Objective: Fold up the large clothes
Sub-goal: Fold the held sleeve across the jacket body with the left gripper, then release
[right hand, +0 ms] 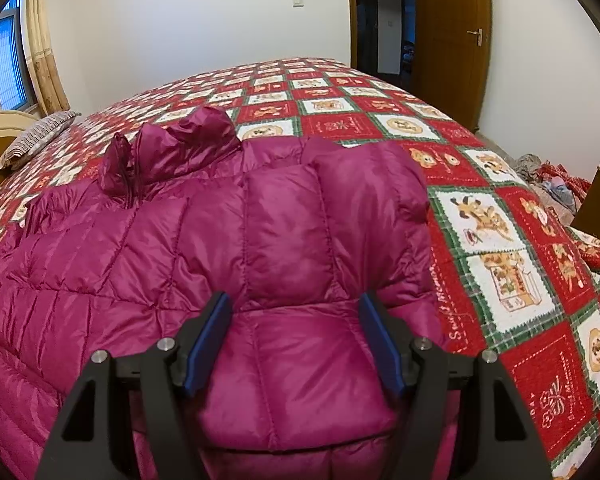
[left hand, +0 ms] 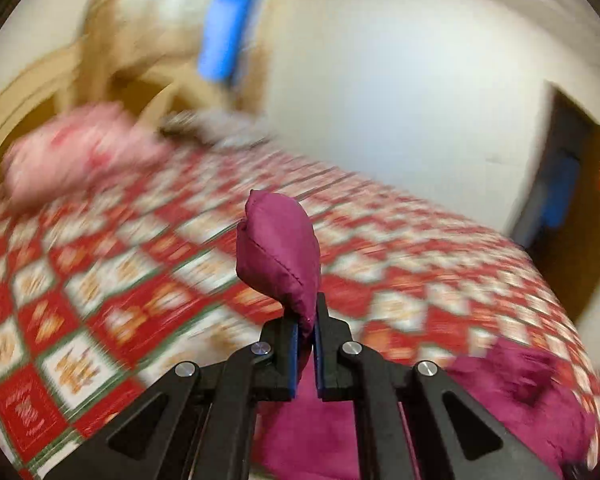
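A magenta quilted down jacket point(right hand: 228, 248) lies spread on the bed, collar point(right hand: 188, 148) toward the far side, one sleeve folded over its front. My right gripper point(right hand: 296, 320) is open, its blue pads point(right hand: 208, 340) either side of the folded sleeve's end, low over it. My left gripper point(left hand: 307, 320) is shut on a puffy fold of the jacket point(left hand: 278, 252) and holds it up above the bed; more of the jacket point(left hand: 520, 392) lies below and to the right. The left wrist view is motion-blurred.
The bed has a red, white and green patchwork quilt point(right hand: 500, 240). A striped pillow point(right hand: 32, 140) and wooden headboard point(right hand: 4, 124) are far left, a pink pillow point(left hand: 76, 152) in the left view. An open brown door point(right hand: 452, 40) and a clothes heap point(right hand: 552, 184) are right.
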